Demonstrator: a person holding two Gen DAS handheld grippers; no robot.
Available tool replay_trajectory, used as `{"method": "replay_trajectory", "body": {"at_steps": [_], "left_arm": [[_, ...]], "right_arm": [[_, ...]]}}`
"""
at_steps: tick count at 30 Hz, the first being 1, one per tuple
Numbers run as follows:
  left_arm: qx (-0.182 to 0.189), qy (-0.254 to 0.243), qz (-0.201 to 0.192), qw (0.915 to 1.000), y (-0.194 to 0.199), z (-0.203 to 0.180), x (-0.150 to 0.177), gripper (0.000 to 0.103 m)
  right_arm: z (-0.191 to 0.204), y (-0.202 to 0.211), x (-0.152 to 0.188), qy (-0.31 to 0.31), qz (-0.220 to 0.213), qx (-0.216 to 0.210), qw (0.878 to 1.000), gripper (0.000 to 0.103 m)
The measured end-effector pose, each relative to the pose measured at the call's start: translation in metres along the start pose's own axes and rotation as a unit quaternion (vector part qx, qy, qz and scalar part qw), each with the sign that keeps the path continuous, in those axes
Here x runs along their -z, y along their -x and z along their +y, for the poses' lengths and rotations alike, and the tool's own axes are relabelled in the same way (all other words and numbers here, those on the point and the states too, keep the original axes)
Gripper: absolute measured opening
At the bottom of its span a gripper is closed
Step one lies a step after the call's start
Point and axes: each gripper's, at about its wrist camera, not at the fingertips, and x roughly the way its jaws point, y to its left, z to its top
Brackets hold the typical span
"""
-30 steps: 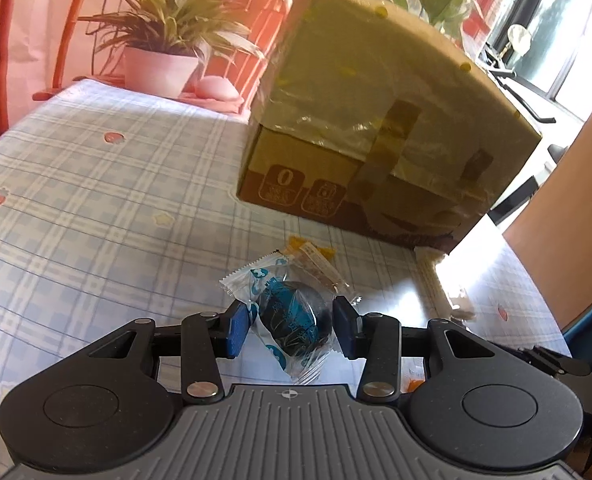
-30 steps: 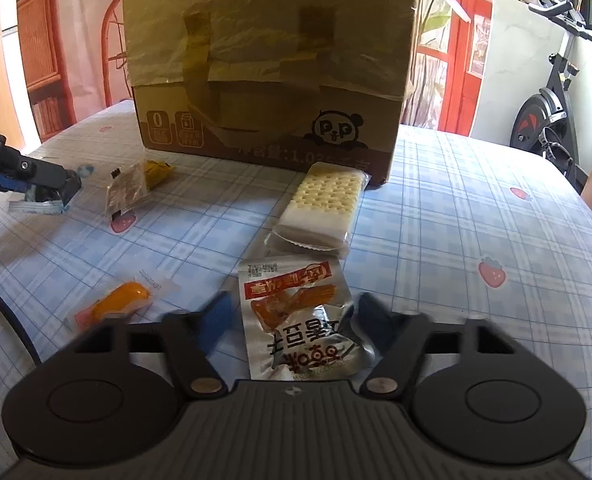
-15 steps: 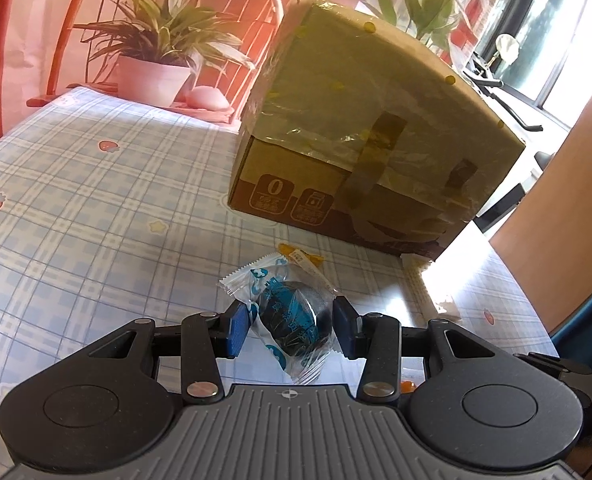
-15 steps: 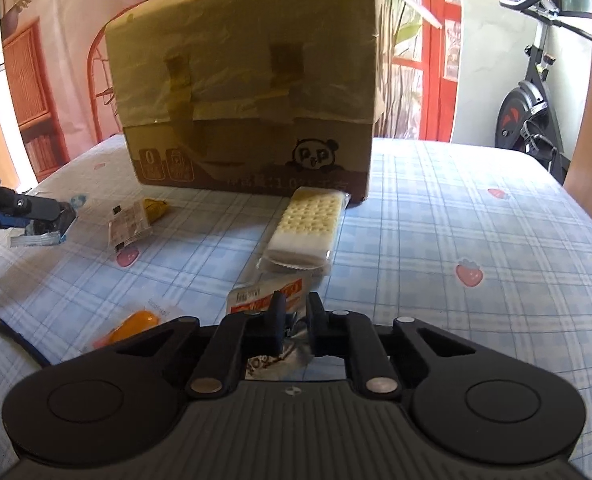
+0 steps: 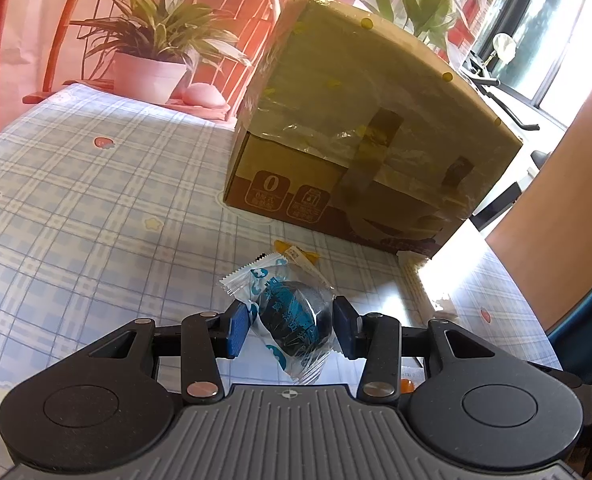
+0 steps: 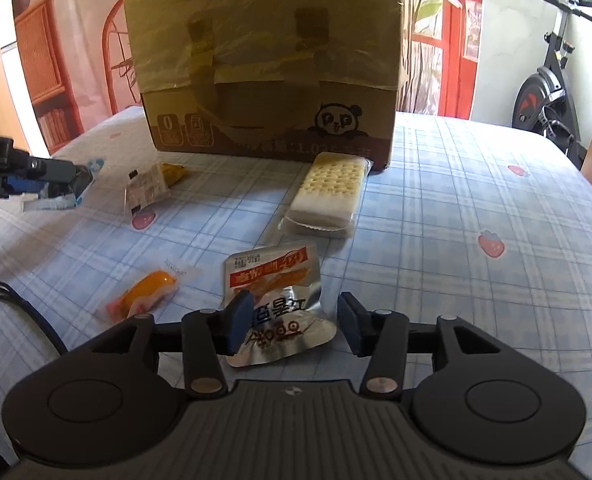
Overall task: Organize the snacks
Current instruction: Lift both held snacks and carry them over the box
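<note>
Half a second ago the right gripper (image 6: pixel 292 322) had its jaws pressed nearly together over the silver pouch (image 6: pixel 275 303); now they stand apart again and are opening, with the lower half of the pouch lying between them. The left blue pad sits at the pouch's edge, the right pad is clear of it, so nothing is pinched. The pouch rests flat on the bench (image 6: pixel 455 208), its red band pointing away from the jaws. I judge that this first squeeze did not catch the flat foil, and a new approach is needed, perhaps lower and on a raised edge.

Just left of the jaws lies an orange snack (image 6: pixel 146 292) in clear wrap. Ahead of the jaws lies a cracker pack (image 6: pixel 327 196), its far end touching the cardboard box (image 6: pixel 272 64), which is probably where the snacks should go. Further left ahead is a small yellow packet (image 6: pixel 154 184).

In the left wrist view little differs from before. The left gripper (image 5: pixel 292 326) holds the dark round snack (image 5: pixel 292 316) in its clear wrapper, the jaws pinching it from both sides, above the bench. Beyond these jaws the yellow packet shows partly behind the wrapper, and further ahead stands the same box. So one snack is ready to carry, while the pouch waits for a second try.
</note>
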Motion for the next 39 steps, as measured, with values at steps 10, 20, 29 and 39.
{"method": "replay_trajectory", "body": {"at_steps": [10, 20, 29, 39], "left_arm": [[0.003, 0.000, -0.002, 1.0000, 0.000, 0.001, 0.000, 0.047], [0.008, -0.002, -0.009, 0.9999, 0.004, -0.001, -0.001, 0.047], [0.014, -0.010, -0.021, 0.9996, 0.009, -0.004, -0.004, 0.047], [0.050, -0.064, -0.099, 0.9918, 0.039, -0.026, -0.059, 0.047]], "right_arm": [[0.012, -0.006, -0.003, 0.034, -0.004, 0.009, 0.999, 0.038], [0.016, 0.011, -0.012, 0.044, -0.052, 0.025, 0.997, 0.019], [0.013, 0.028, -0.025, 0.028, -0.089, 0.018, 0.995, 0.013], [0.001, 0.067, -0.087, 0.015, -0.178, -0.007, 0.984, 0.013]]}}
